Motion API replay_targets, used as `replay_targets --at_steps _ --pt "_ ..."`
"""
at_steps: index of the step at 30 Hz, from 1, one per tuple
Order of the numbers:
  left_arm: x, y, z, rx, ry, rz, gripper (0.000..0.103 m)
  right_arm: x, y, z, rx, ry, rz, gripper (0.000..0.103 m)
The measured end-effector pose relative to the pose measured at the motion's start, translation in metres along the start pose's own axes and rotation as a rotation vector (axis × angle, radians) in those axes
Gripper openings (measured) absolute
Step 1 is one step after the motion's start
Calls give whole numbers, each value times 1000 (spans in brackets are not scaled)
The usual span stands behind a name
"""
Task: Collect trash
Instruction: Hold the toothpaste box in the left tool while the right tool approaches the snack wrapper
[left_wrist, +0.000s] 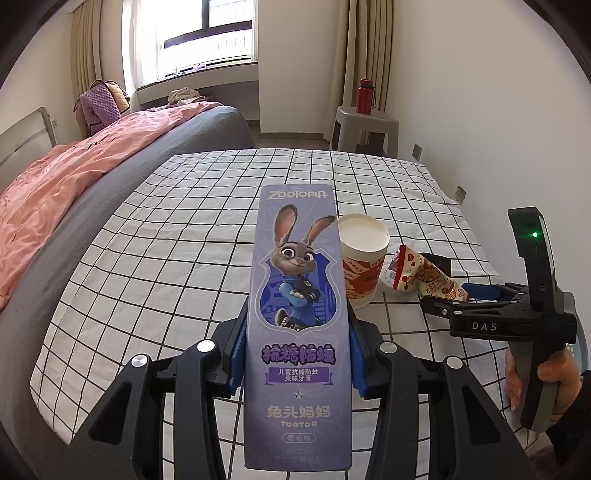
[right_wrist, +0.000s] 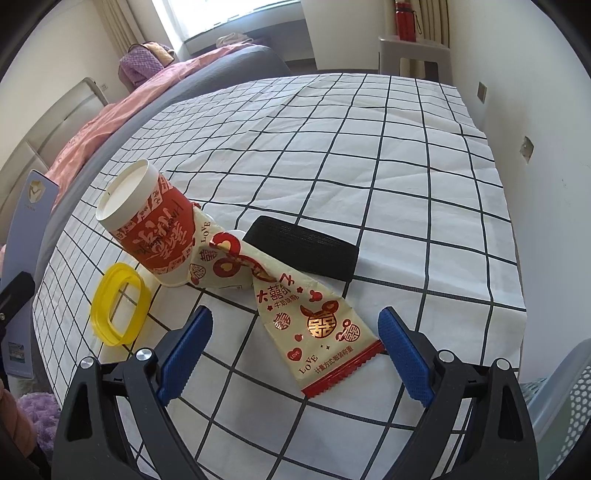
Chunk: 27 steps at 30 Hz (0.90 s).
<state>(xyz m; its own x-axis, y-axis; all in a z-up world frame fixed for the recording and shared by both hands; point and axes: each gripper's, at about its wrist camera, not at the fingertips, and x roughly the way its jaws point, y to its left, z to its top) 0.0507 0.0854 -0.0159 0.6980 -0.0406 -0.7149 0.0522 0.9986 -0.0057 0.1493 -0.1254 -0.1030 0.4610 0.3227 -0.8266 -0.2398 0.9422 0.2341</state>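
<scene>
My left gripper (left_wrist: 297, 334) is shut on a tall purple toothpaste box (left_wrist: 297, 280) with a cartoon rabbit, held upright above the checked tablecloth (left_wrist: 166, 258). Behind the box stands a red-and-white paper cup (left_wrist: 364, 258), and a cream-and-red candy wrapper (left_wrist: 424, 275) lies to its right. In the right wrist view my right gripper (right_wrist: 295, 350) is open and low over the cloth. The near end of the candy wrapper (right_wrist: 317, 328) lies between its blue pads (right_wrist: 188, 350), neither pressing on it. The wrapper leans against the paper cup (right_wrist: 147, 221).
A yellow plastic ring (right_wrist: 120, 302) lies left of the cup and a flat black pad (right_wrist: 303, 251) behind the wrapper. A white mesh basket (right_wrist: 569, 398) shows at the lower right. A bed with a pink quilt (left_wrist: 74, 173) is on the left, and a grey stool with a red bottle (left_wrist: 365, 96) at the back.
</scene>
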Motion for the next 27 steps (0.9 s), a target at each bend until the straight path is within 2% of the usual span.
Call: replay_targets --at_steps 18,27 --pt "4 -1 1 -9 11 5 43 -20 18 -21 -30 1 86 89" --pt "5 0 2 -18 14 8 43 -26 28 -27 -57 34 149 89"
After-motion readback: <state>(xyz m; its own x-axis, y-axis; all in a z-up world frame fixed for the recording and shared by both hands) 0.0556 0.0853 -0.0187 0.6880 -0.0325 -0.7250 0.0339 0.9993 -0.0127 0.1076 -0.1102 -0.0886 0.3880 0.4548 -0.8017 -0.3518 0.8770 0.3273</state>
